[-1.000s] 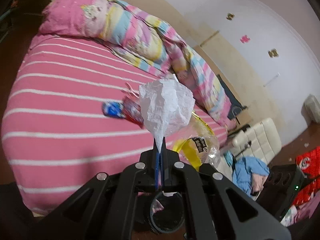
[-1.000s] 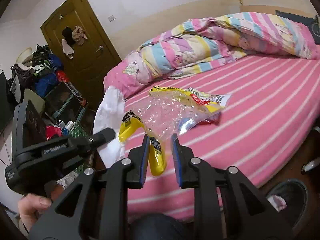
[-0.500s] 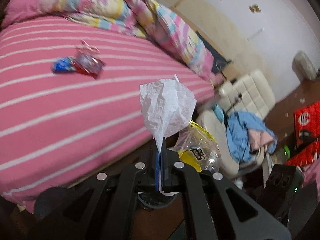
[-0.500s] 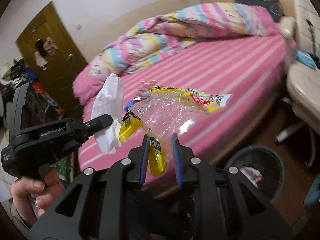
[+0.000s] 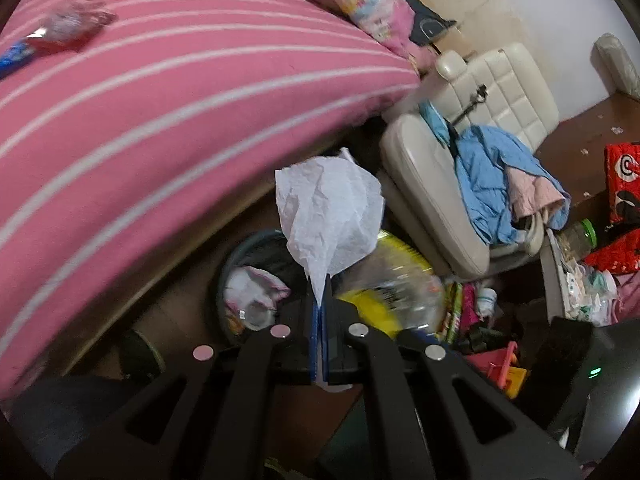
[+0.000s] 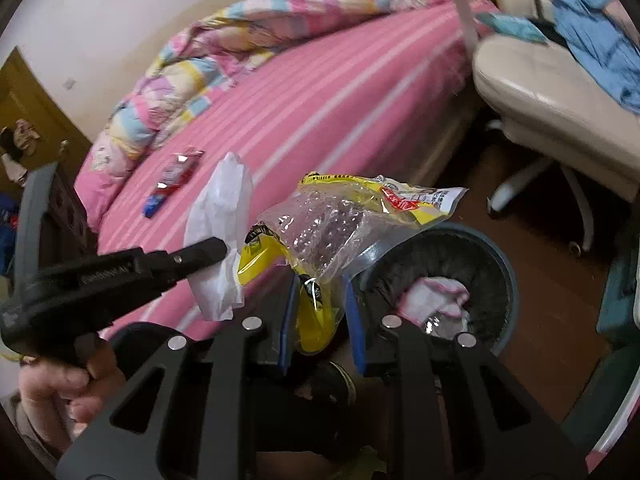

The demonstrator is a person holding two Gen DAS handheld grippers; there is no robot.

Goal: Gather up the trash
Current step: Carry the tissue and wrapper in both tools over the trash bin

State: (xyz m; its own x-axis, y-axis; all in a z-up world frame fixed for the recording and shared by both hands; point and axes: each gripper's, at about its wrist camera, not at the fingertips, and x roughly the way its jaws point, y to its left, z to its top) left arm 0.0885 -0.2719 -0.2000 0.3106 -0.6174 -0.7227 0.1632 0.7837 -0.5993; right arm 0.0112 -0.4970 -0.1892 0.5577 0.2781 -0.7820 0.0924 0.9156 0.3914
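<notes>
Left tongs (image 5: pixel 320 304) are clamped on a crumpled white tissue (image 5: pixel 330 216). A clear yellow-edged plastic bag (image 6: pixel 344 220) is gripped by the right tongs (image 6: pixel 320 312) (jaws slightly apart), near a round dark bin (image 6: pixel 496 280).

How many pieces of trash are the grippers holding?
2. A white tissue is pinched in the left gripper, and a clear-and-yellow plastic bag hangs from the right gripper, both near the trash bin. More wrappers lie on the bed.
</notes>
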